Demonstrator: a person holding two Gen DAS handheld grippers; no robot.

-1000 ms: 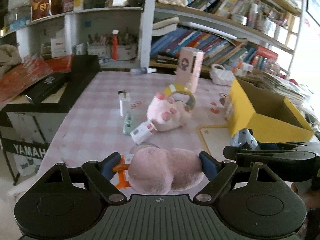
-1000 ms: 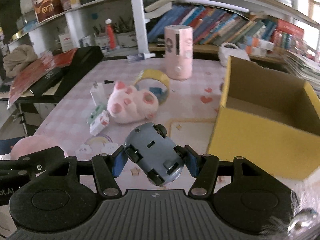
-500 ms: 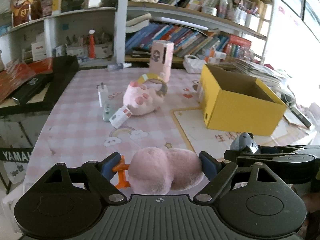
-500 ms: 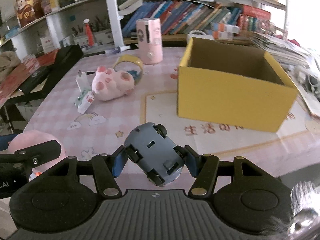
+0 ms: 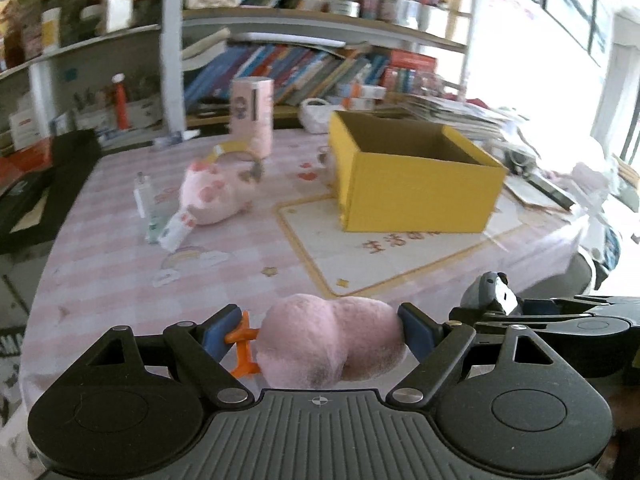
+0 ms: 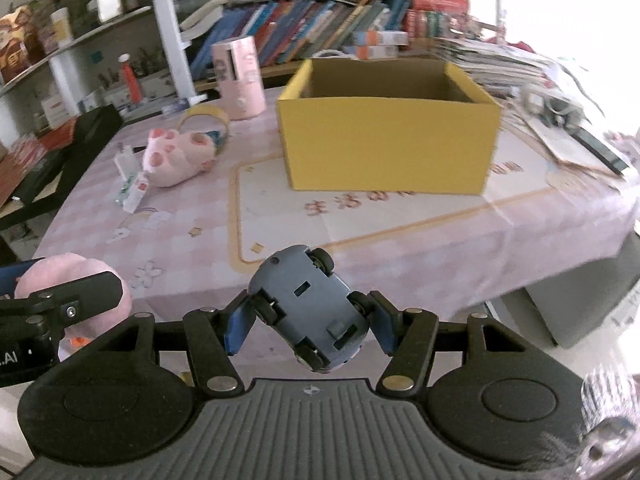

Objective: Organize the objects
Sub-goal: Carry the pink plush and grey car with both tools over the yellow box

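My left gripper (image 5: 320, 330) is shut on a pink plush toy (image 5: 332, 340) with orange feet, held above the table's near edge. My right gripper (image 6: 308, 322) is shut on a grey-blue toy car (image 6: 306, 310), turned underside up, its wheels against the blue pads. In the left wrist view the right gripper (image 5: 532, 312) shows at the right with the toy car (image 5: 486, 290). An open yellow box (image 6: 390, 136) stands on the pink tablecloth ahead of both grippers. The same yellow box (image 5: 416, 178) appears in the left wrist view.
On the left of the table lie a pink pig plush (image 6: 178, 156), a yellow headband (image 6: 204, 118), small bottles and tubes (image 6: 132, 188) and a pink cylinder (image 6: 239, 78). Bookshelves (image 6: 320, 20) stand behind. Papers (image 6: 572, 140) pile at the right. A black case (image 6: 52, 164) sits at the left.
Both grippers have swung to the right with their toys still held. The yellow box has moved from the right edge of the views toward the middle, and the pig plush has shifted left.
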